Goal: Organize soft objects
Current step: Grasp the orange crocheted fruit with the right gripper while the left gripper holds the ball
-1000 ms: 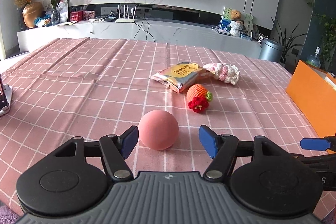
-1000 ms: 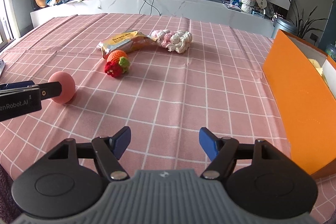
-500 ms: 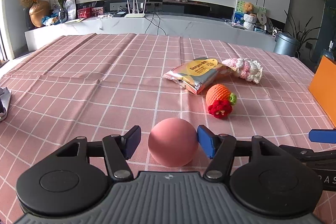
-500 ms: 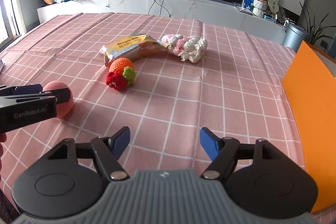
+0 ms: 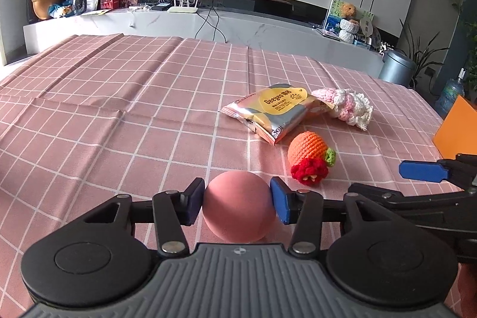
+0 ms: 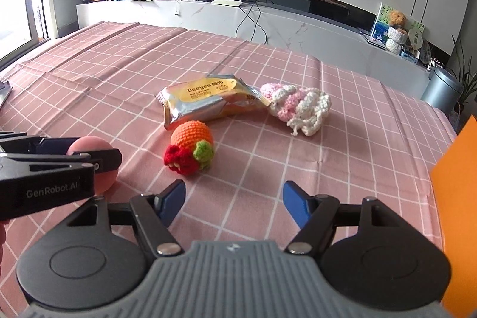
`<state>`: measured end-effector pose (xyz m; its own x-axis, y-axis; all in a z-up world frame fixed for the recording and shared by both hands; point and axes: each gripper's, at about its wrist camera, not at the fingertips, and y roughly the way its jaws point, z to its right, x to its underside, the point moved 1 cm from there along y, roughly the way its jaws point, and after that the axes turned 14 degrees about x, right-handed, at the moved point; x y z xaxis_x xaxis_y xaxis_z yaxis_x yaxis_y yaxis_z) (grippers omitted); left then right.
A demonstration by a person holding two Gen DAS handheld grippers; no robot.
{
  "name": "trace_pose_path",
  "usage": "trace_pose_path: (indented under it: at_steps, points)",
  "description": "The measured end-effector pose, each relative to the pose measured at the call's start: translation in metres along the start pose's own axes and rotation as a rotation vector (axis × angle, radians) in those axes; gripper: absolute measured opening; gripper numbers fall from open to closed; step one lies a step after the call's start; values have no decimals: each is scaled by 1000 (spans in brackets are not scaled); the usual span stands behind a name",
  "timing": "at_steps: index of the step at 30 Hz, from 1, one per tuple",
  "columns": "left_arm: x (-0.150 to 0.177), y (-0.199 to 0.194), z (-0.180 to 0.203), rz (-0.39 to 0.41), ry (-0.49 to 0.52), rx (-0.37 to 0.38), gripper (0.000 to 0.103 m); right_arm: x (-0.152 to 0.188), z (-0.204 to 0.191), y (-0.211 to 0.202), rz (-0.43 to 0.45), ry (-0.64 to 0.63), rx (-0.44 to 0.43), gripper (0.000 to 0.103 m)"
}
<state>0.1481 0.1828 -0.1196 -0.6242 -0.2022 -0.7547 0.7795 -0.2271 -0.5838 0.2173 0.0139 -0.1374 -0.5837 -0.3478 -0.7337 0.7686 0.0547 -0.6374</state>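
Observation:
A pink ball (image 5: 238, 207) sits on the pink checked tablecloth (image 5: 119, 115) between the fingers of my left gripper (image 5: 238, 200), which has closed onto its sides. The ball also shows in the right wrist view (image 6: 95, 157), partly hidden by the left gripper. A crocheted orange-and-red toy (image 5: 311, 157) lies just beyond, also visible in the right wrist view (image 6: 190, 151). Behind it lie a snack packet (image 5: 274, 112) and a pink-and-white crocheted piece (image 5: 348, 108). My right gripper (image 6: 234, 200) is open and empty over the cloth.
An orange box wall (image 6: 456, 198) stands at the right edge. A white media shelf (image 5: 208, 26) with plants and a grey bin (image 5: 396, 70) lie beyond the table's far edge.
My left gripper moved forward around the pink ball and its fingers closed in to touch it. My right gripper shifted forward toward the crocheted toy, staying open.

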Motion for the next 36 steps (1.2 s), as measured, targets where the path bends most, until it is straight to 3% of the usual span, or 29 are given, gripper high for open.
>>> trace_pose_path:
  at_steps: [6, 12, 17, 21, 28, 31, 36]
  points:
    - [5, 1, -4, -33, -22, 50, 57, -20, -14, 17, 10, -21, -39, 60]
    - [4, -2, -9, -108, -78, 91, 58, -29, -22, 32, -4, -6, -116, 59]
    - [5, -4, -12, -109, -107, 105, 55, -31, -33, 36, -3, -37, -162, 58]
    - [6, -4, -12, -109, -106, 106, 55, -33, -39, 42, -8, -44, -138, 48]
    - [6, -5, -11, -113, -113, 101, 55, -33, -39, 48, -49, -40, -151, 46]
    - [6, -6, -9, -119, -108, 98, 54, -30, -35, 39, -48, -27, -165, 45]
    - [8, -12, -6, -100, -104, 81, 52, -19, -17, 8, -19, -24, -110, 45]
